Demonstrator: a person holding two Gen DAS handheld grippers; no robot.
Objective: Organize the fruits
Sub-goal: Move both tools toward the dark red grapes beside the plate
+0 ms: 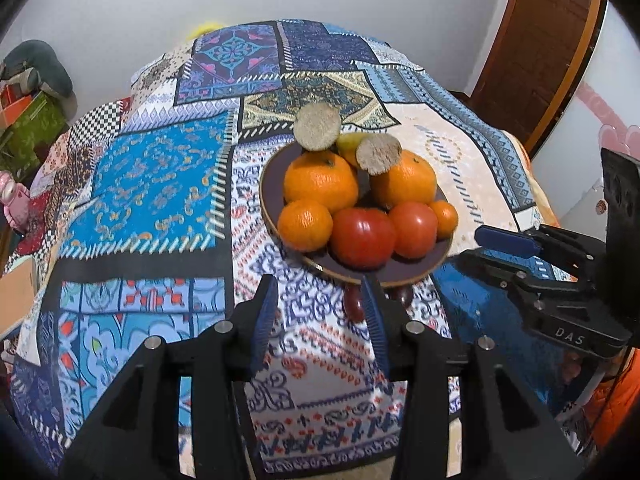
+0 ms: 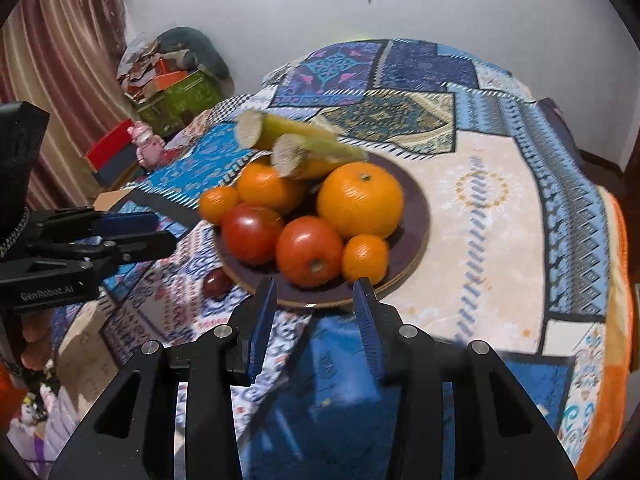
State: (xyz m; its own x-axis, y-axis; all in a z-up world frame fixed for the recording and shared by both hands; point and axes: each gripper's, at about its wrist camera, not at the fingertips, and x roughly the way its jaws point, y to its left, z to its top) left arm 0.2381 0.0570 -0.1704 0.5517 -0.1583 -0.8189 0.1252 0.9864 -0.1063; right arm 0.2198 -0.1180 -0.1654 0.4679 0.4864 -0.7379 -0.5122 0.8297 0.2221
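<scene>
Right wrist view is showing your right gripper (image 2: 316,320) and left gripper (image 1: 320,316) both gaping empty; the soft tomato (image 2: 310,250) is needing gentle mid-body pinching.

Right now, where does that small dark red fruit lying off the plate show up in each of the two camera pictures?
Left wrist view: the small dark red fruit lies on the cloth just below the plate's near rim, partly behind a gripper finger.
Right wrist view: it lies left of the plate's near rim.
Shared landmark: the dark plate of oranges and tomatoes.
</scene>
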